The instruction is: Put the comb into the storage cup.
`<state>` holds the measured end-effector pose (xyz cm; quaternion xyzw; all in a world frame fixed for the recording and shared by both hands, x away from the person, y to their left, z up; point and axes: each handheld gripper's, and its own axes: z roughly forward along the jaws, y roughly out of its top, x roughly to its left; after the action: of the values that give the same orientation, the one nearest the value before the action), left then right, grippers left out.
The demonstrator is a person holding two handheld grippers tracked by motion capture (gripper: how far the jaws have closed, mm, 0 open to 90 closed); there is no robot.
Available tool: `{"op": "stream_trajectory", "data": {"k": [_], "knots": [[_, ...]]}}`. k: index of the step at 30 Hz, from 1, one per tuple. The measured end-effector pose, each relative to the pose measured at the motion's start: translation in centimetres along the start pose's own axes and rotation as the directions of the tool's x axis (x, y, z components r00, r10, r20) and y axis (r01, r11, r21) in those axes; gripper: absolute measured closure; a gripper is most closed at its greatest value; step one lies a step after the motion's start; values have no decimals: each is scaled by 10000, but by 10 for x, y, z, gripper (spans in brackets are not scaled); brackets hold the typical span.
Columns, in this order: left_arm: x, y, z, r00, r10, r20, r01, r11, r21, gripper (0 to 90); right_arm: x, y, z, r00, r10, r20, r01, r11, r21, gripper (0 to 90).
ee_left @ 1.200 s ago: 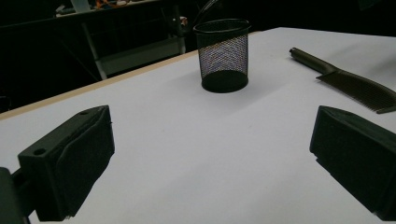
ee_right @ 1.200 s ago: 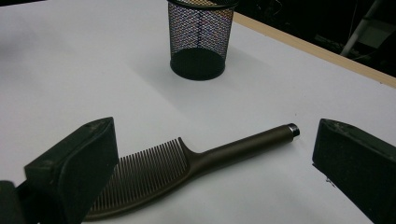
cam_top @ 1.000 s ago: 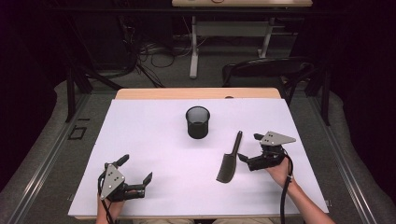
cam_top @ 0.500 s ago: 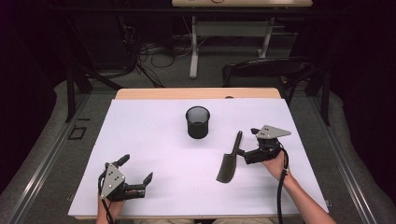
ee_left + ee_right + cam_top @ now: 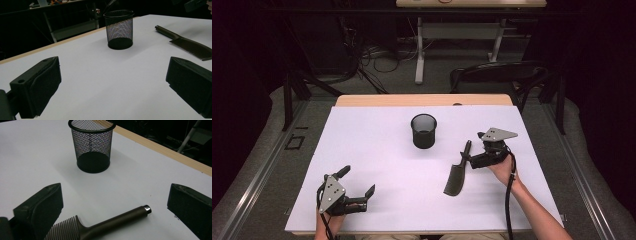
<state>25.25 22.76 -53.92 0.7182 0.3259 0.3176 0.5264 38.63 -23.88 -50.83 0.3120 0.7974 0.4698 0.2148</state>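
Note:
A dark comb [image 5: 457, 175] lies flat on the white table right of centre, its handle pointing away toward the far edge. My right gripper [image 5: 475, 150] is open beside that handle; in the right gripper view the comb's handle [image 5: 117, 220] lies on the table between the two spread jaws of my right gripper [image 5: 115, 200], untouched. A black mesh cup [image 5: 423, 131] stands upright mid-table, seen as the mesh cup [image 5: 92, 147] ahead of those jaws. My left gripper [image 5: 358, 181] rests open near the front left, empty. It faces the cup [image 5: 119, 28] and the comb [image 5: 186, 43].
The white table surface [image 5: 377, 150] has a wooden strip [image 5: 422, 100] along its far edge. A dark chair [image 5: 499, 75] stands beyond the table at the right. Cables and desk legs lie on the floor farther back.
My right gripper has moved a little away from the person and left, closing in on the comb's handle. The left gripper, the comb and the cup have stayed put.

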Motion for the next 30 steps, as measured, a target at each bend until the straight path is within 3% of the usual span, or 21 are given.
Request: {"op": "stream_trajectory", "data": {"k": [8,20,23,24,28,29,30], "knots": [[-1,0,1,10000,15,20,-15,10000,21,0,-5,3,6,10000,16,42,-16,10000,55,15],[0,0,0,10000,19,24,-19,10000,21,0,-10,4,15,9993,-154,332,142,9992,368,242],[0,0,1,10000,-3,19,3,10000,24,0,-14,6,18,9988,-115,472,93,9989,459,358],[0,0,1,10000,9,18,-9,10000,39,0,-14,6,18,9988,-115,472,93,9989,459,358],[0,0,1,10000,15,27,-15,10000,48,0,-18,8,23,9984,-53,562,2,9959,903,649],[0,0,1,10000,32,31,-32,10000,56,0,-18,8,23,9984,-53,562,2,9959,903,649],[0,0,1,10000,24,41,-24,10000,58,0,-21,8,24,9988,25,487,-76,9944,1053,740]]}}
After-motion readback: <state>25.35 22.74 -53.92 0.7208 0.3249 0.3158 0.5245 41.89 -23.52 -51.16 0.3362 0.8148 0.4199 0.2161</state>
